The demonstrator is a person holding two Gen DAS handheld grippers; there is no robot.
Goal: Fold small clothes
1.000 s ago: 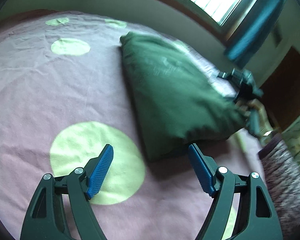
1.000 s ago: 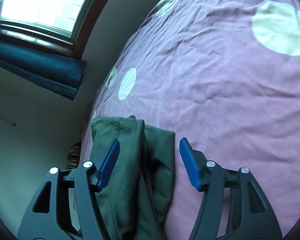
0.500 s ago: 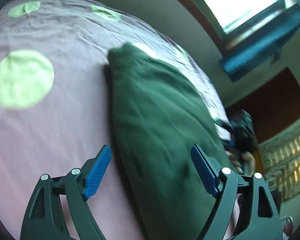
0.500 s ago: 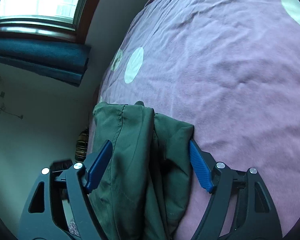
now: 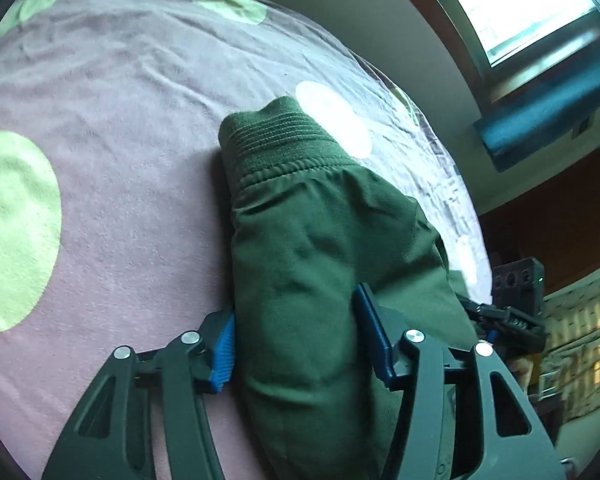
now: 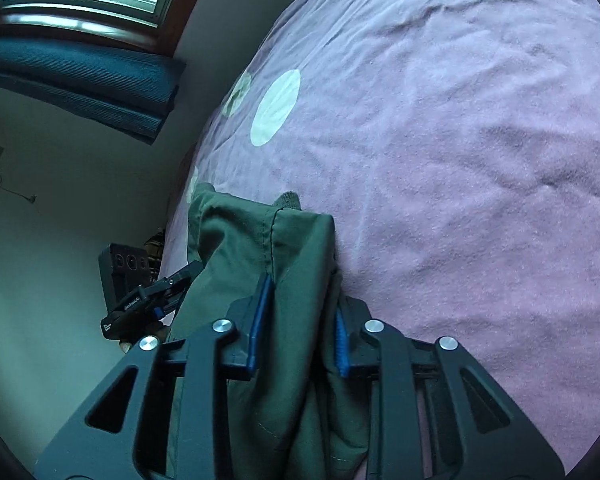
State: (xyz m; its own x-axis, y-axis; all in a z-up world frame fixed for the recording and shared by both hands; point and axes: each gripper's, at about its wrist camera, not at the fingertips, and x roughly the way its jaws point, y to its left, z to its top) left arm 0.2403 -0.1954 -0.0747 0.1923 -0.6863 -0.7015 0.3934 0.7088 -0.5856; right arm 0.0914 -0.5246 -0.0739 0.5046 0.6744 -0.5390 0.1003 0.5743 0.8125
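Both grippers have just been closing on the green trousers [image 5: 320,240] lying on the spotted bedspread [image 5: 120,160]; left gripper [image 5: 296,344] pinches a thick fold between its pads; right gripper [image 6: 300,316] clamps the hem end; a fold lift appears ready.

Wide wrinkled pink bedspread with pale green dots [image 6: 480,160] lies bare beside the dark green folded garment [image 5: 320,280]; wall [image 6: 80,200] close behind.

Black-framed left claw [image 5: 296,336] has ribbed blue pads, silver screws.

Small white lettering on left gripper [image 6: 148,300] body, too blurred to read.
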